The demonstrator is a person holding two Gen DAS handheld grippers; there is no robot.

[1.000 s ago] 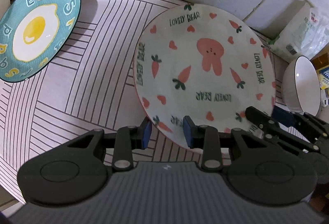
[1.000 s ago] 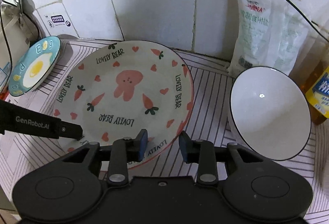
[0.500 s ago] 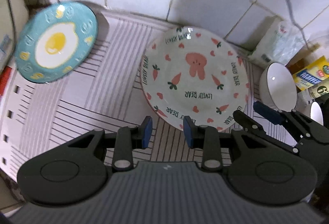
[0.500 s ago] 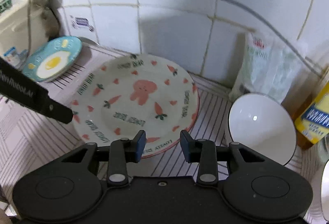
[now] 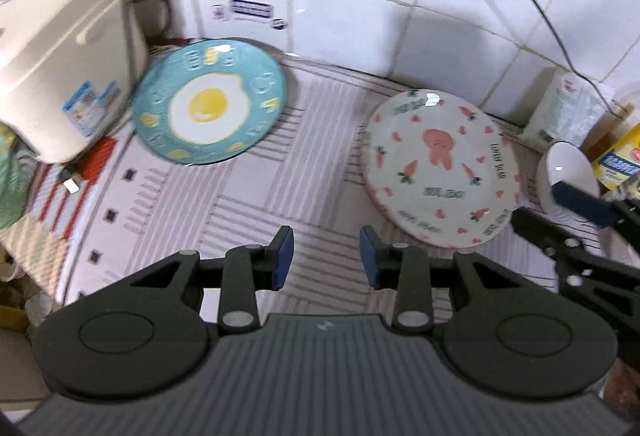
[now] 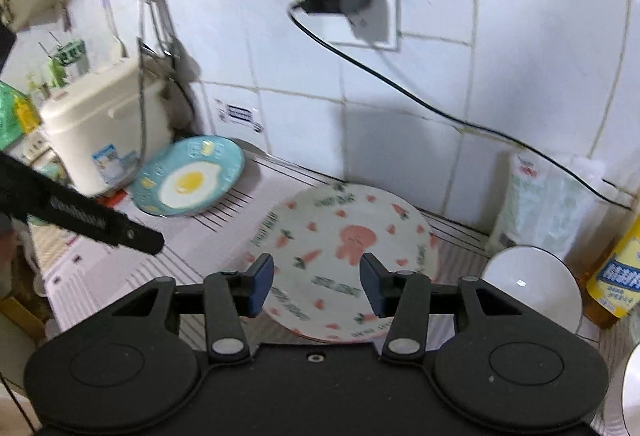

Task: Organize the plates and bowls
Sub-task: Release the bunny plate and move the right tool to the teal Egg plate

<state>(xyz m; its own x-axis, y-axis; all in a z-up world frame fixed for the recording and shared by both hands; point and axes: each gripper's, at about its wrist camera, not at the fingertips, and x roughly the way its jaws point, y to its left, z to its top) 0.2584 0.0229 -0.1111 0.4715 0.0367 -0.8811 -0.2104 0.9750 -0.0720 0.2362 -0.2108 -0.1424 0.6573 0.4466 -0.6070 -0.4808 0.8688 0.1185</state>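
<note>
Both my grippers, left (image 5: pixel 326 256) and right (image 6: pixel 316 284), fingers apart, empty. Rabbit plate (image 6: pixel 344 260) beyond right fingers: glazed, slippery, fragile; I'd pinch its near rim.

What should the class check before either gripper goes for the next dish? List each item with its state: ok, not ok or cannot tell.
1. Left gripper open, holding nothing: ok.
2. Right gripper open, holding nothing: ok.
3. Rabbit plate flat on the mat, nothing on it: ok.
4. Egg plate lying flat: not ok, it leans on the rice cooker.
5. White bowl contents: cannot tell.
</note>
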